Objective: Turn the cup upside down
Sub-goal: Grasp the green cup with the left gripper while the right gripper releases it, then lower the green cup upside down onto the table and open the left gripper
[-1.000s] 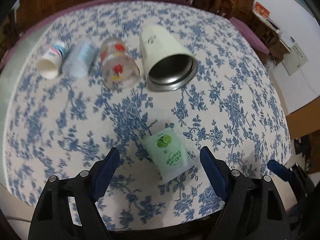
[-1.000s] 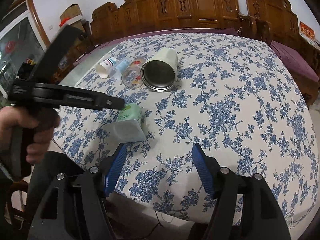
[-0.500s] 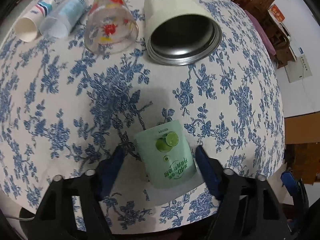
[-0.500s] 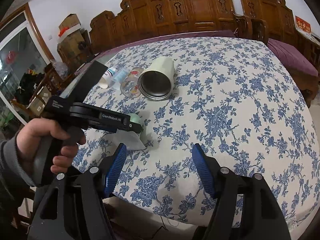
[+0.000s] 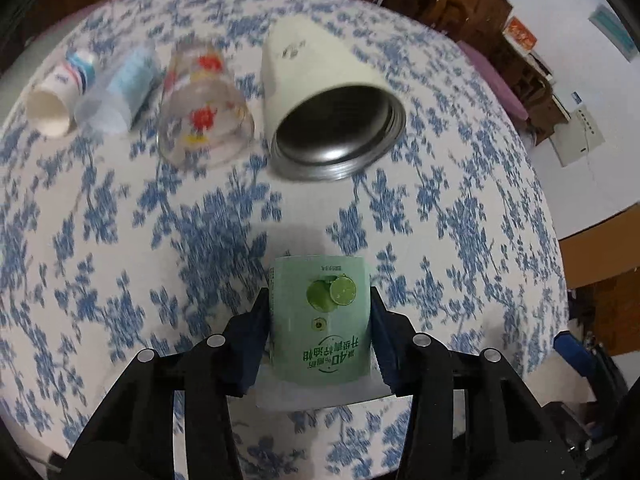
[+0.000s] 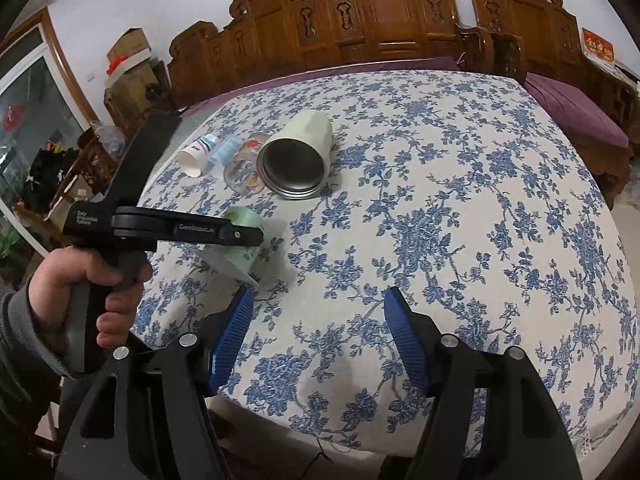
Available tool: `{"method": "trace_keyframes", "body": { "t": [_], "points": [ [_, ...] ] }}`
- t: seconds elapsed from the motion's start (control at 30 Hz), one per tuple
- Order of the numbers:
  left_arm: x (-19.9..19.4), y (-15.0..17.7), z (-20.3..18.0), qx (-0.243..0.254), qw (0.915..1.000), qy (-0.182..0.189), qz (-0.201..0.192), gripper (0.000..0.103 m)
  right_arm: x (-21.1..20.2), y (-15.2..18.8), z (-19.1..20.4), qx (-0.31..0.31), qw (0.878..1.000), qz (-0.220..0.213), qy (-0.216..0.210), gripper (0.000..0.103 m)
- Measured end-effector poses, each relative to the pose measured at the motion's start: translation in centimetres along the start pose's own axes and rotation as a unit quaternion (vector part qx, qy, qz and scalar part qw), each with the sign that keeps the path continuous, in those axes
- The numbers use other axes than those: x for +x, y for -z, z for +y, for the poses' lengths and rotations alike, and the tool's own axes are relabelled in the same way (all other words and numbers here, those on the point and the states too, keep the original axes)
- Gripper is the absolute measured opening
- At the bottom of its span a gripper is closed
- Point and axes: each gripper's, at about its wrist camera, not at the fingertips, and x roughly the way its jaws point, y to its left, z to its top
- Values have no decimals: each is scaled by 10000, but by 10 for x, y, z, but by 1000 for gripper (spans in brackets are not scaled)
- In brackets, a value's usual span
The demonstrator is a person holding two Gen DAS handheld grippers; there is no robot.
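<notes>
Nearest the left wrist camera, the left tongs are clenched on one green cup – a lime-printed plastic cup lying on its side at the near edge of the table, base pointing away, a finger pressed to each flank. In the right wrist view the left hand grips the tool's handle, and the tool's arm crosses over the cup, hiding much of it. The right tongs hang released over the near table edge, blue pads wide apart, with nothing between them.

Farther off, four more vessels lie on their sides in one row, mouths toward the camera: from right to left a cream steel-lined mug, a clear glass with red flowers, a clear plastic cup with a pale blue label, and a white paper cup. Neighbours in the row lie just beside each other – whether they touch is unclear.

Beyond the table stand carved wooden chairs.
</notes>
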Motion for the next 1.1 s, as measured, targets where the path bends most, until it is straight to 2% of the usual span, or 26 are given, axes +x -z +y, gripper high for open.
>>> {"method": "trace_keyframes", "body": {
  "t": [0.37, 0.47, 0.63, 0.83, 1.0, 1.1],
  "points": [
    [2, -15, -6, 565, 9948, -273, -807, 44, 8, -4, -22, 216, 9996, 39, 159, 70],
    [-2, -14, -7, 663, 9908, -335, -1131, 44, 7, -5, -29, 311, 9993, 3, 184, 70],
    [-3, -1, -10, 926, 9798, -690, -1632, 44, 4, -8, -38, 345, 9989, -74, 305, 70],
    [4, 18, -3, 987, 9747, -846, -1816, 44, -1, -11, -43, 394, 9986, -152, 325, 70],
    [2, 36, -7, 1272, 9689, -1029, -1858, 44, -3, -12, -39, 359, 9987, -190, 317, 70],
    [2, 42, -3, 1241, 9696, -1033, -1838, 44, -4, -12, -36, 328, 9988, -197, 310, 70]
  ]
}}
